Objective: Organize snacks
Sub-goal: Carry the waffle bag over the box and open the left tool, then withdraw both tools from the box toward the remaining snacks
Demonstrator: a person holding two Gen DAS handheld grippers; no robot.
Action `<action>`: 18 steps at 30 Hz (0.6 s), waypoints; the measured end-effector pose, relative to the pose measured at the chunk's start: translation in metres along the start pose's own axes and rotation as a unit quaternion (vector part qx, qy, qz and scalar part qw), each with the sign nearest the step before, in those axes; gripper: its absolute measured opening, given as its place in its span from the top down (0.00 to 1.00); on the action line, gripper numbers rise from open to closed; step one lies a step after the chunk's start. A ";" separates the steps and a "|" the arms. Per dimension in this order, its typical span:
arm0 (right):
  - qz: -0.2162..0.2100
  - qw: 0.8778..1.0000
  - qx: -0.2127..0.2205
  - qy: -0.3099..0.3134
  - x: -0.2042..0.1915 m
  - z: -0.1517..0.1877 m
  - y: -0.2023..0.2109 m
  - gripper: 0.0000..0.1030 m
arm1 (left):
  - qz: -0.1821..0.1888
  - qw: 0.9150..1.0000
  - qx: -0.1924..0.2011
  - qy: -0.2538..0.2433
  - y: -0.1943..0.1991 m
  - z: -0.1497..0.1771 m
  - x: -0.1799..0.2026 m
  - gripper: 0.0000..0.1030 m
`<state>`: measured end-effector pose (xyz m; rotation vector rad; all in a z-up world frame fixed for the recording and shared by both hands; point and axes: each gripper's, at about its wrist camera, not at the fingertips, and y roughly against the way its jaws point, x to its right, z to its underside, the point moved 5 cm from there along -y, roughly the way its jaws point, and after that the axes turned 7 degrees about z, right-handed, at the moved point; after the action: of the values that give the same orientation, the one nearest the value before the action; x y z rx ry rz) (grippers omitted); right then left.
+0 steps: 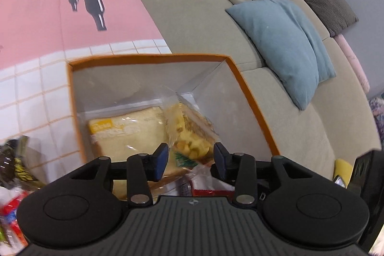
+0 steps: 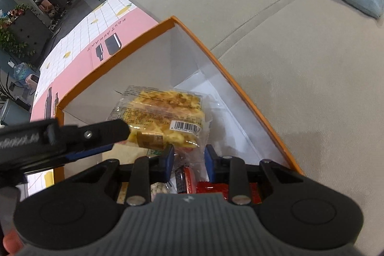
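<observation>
In the orange box on the tablecloth, beside the sofa: yellow snack packet propped on edge against a bread packet, not lying flat.
Left of the box, loose snacks waiting. Left gripper released, jaws apart either side of the yellow packet, not pressing. Right gripper half closed around its crinkled clear end; hard to tell whether actually pinching. If snagged there, likely to drag the packet back out on withdrawal; otherwise liable to topple onto the red packet.
</observation>
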<state>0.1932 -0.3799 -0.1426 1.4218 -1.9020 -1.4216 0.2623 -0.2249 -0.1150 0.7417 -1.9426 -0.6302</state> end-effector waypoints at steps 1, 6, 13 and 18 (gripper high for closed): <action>0.000 1.000 -0.001 0.002 -0.002 0.001 0.002 0.73 | -0.006 1.000 0.003 -0.005 0.005 0.000 0.000 0.55; -0.014 1.000 -0.008 0.024 -0.019 0.002 0.002 0.73 | -0.026 0.999 0.033 -0.031 0.035 -0.003 0.000 0.55; -0.057 0.998 -0.033 0.025 -0.040 0.000 -0.002 0.73 | -0.052 0.996 0.063 -0.045 0.068 -0.003 -0.004 0.55; -0.095 0.994 -0.034 0.046 -0.060 -0.001 0.007 0.73 | -0.091 0.992 0.065 -0.062 0.073 -0.004 -0.008 0.55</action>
<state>0.2159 -0.3284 -0.1201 1.6432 -1.6845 -1.4629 0.2510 -0.1699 -0.0679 0.9911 -2.0592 -0.6780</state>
